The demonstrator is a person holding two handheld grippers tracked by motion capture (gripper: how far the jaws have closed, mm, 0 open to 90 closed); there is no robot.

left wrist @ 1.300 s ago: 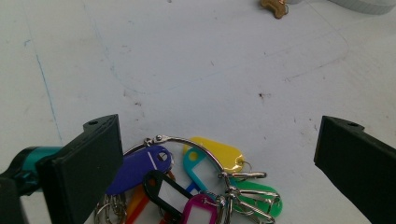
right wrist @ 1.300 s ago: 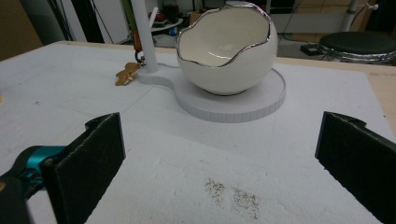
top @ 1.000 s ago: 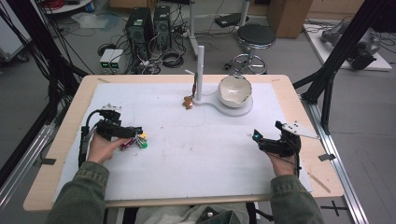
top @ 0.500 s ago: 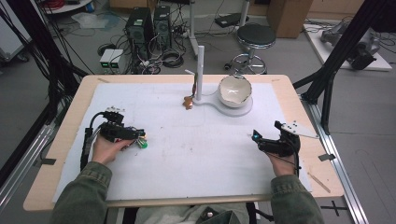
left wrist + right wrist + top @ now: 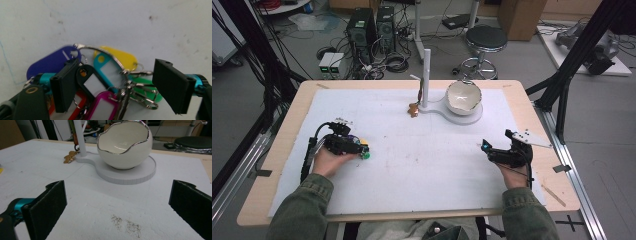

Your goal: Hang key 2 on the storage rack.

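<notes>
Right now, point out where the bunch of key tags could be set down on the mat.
Free: the wide middle of the white mat, between the left gripper and the right gripper, and the far-left corner. Crowded: the far middle, where the egg-shaped bowl, its white stand and a small brown charm sit. The key tags lie between the left jaws, which have just been closing.

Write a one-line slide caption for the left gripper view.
Left tongs closing around a bunch of colourful plastic key tags on a metal ring, lying on the white table mat.
</notes>
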